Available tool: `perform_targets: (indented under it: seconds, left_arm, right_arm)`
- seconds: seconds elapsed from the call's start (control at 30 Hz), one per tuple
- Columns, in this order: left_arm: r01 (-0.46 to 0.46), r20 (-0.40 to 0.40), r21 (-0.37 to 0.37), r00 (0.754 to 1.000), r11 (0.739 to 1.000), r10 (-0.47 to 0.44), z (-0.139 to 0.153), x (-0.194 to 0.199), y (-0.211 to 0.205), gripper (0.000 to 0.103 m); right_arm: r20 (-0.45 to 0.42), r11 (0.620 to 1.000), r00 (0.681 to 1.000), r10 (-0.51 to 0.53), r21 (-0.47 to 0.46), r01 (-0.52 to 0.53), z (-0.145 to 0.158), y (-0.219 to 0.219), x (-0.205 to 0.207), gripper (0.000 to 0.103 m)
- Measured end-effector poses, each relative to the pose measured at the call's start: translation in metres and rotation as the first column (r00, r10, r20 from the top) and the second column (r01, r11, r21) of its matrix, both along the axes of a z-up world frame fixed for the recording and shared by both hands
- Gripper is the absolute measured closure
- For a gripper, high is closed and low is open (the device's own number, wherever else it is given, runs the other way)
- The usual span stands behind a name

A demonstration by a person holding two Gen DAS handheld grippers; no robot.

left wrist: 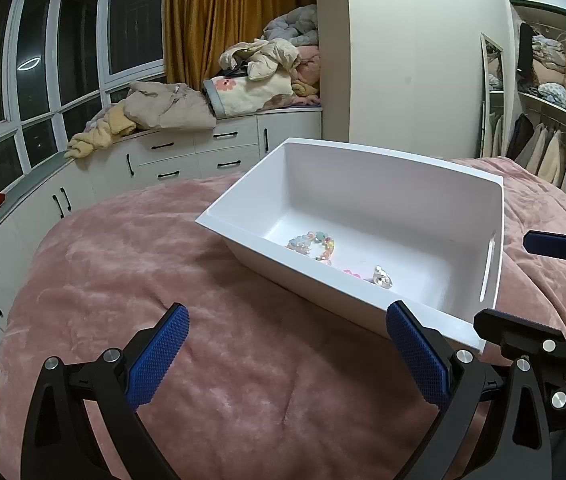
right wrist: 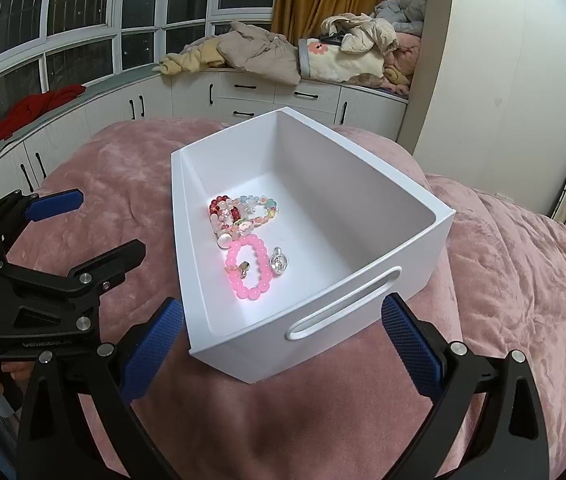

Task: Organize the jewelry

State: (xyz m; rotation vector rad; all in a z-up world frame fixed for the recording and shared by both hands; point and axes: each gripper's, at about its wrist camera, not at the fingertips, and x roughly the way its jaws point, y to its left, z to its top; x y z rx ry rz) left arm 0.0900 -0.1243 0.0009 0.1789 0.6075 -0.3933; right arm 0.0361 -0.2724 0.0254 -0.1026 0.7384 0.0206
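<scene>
A white bin (right wrist: 363,216) sits on a bed covered by a pink blanket (right wrist: 523,280), and all the jewelry visible lies on the bin's floor. In the right wrist view, a pink bead bracelet (right wrist: 249,266) rests near the middle of the floor, with a small silver charm (right wrist: 279,262) just beside it on the right. Farther in, a red bead bracelet (right wrist: 223,210) and a pastel bead bracelet (right wrist: 259,210) lie tangled together, touching.

The right tongs (right wrist: 283,344) are spread wide and grasp nothing; their blue pads (right wrist: 411,344) flank the bin's near end wall with the slot handle (right wrist: 343,304), so the jewelry lies ahead of them, inside the bin.

The left tongs (left wrist: 287,356) are likewise released and empty, hovering over bare blanket at the bin's long side. From there the bin (left wrist: 363,200) stands ahead and to the right, its near corner just beside the right-hand pad (left wrist: 415,356), and only part of the beads shows over the wall.
</scene>
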Motion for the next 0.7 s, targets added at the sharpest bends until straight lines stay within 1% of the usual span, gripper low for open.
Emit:
perform_targets:
  seconds: [0.7]
  left_arm:
    - [-0.001,-0.004,-0.012,1.000,1.000,0.001,-0.0005,-0.0010,0.0024,0.003]
  right_arm:
    - [0.000,1.000,1.000,0.001,-0.002,-0.001,0.0003,-0.0005,-0.0002,0.005]
